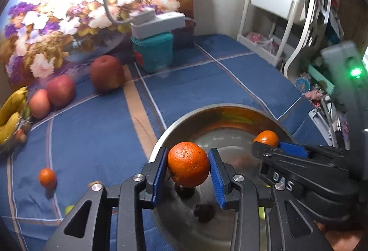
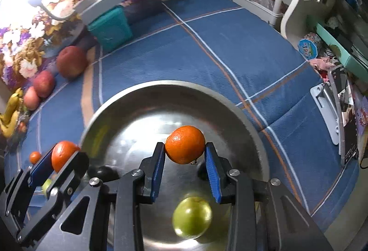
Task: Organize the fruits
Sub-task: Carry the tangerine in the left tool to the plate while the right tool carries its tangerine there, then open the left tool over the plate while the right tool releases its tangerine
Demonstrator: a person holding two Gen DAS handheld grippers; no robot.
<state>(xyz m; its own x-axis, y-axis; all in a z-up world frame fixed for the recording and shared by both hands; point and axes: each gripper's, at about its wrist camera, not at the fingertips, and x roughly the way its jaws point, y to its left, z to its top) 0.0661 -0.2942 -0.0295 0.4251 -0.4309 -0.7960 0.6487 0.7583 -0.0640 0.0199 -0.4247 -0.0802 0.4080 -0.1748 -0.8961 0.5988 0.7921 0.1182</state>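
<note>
My left gripper (image 1: 188, 168) is shut on an orange (image 1: 188, 164) and holds it above the near left part of a steel bowl (image 1: 220, 108). My right gripper (image 2: 185, 159) is shut on another orange (image 2: 185, 144) above the same bowl (image 2: 161, 85). A green fruit (image 2: 192, 217) lies in the bowl below the right gripper. Each gripper shows in the other's view, the right gripper (image 1: 266, 145) with its orange (image 1: 266, 138), the left gripper (image 2: 57, 159) with its orange (image 2: 63, 154). A small orange (image 1: 47, 178) lies on the blue cloth at left.
Three red apples (image 1: 106, 74) (image 1: 61, 90) (image 1: 39, 103) and bananas (image 1: 11, 113) line the left edge by a flowered cushion. A teal box (image 1: 154, 51) with a grey lamp stands at the back. A white rack (image 1: 271, 21) and clutter stand to the right.
</note>
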